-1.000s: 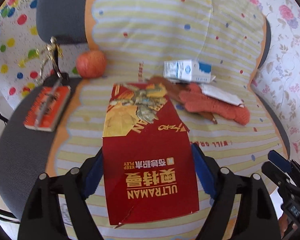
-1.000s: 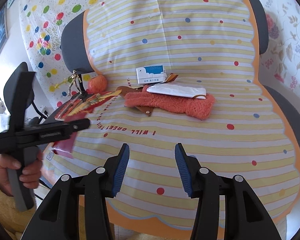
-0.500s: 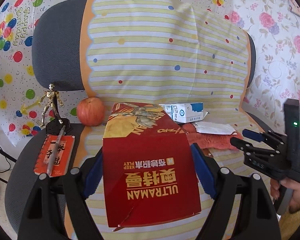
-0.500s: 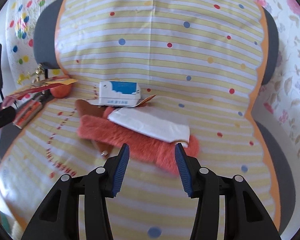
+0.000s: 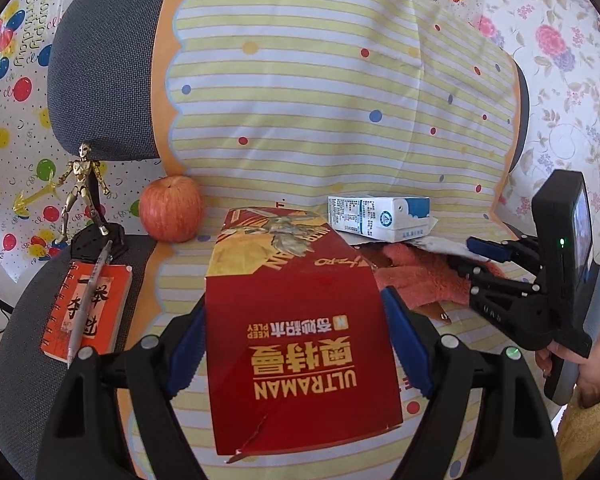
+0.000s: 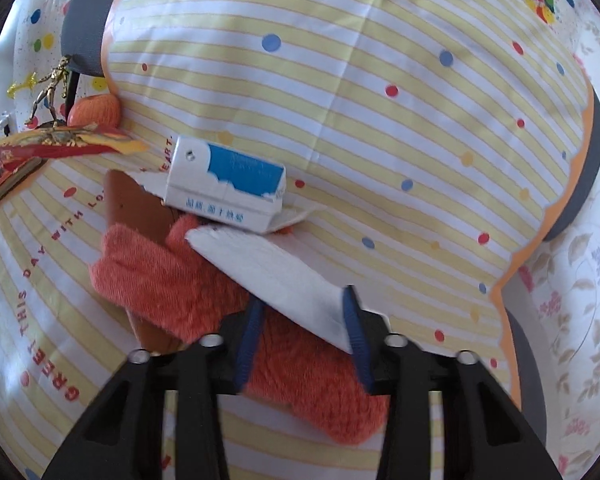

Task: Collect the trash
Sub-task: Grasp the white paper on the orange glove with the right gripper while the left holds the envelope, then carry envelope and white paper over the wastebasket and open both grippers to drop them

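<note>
My left gripper [image 5: 296,344] is shut on a flattened red Ultraman box [image 5: 300,340] and holds it above the chair seat. The box also shows edge-on in the right wrist view [image 6: 60,144]. My right gripper [image 6: 302,320] is open, its jaws on either side of the near end of a white paper wrapper [image 6: 272,276]. The wrapper lies on an orange fuzzy cloth [image 6: 172,280]. A white and blue milk carton [image 6: 228,184] lies just behind the wrapper. In the left wrist view my right gripper [image 5: 476,252] reaches over the cloth [image 5: 416,280] near the carton [image 5: 380,218].
A striped dotted cover [image 6: 380,120] drapes the grey chair [image 5: 100,60]. An apple [image 5: 171,214], a gold figurine [image 5: 82,192] and an orange notebook with a pen [image 5: 88,312] sit on the left of the seat. A brown piece [image 6: 136,208] lies under the cloth.
My right gripper has moved forward and down to the white wrapper, which now sits between its jaws. My left gripper has stayed shut on the red box and lifted it.
</note>
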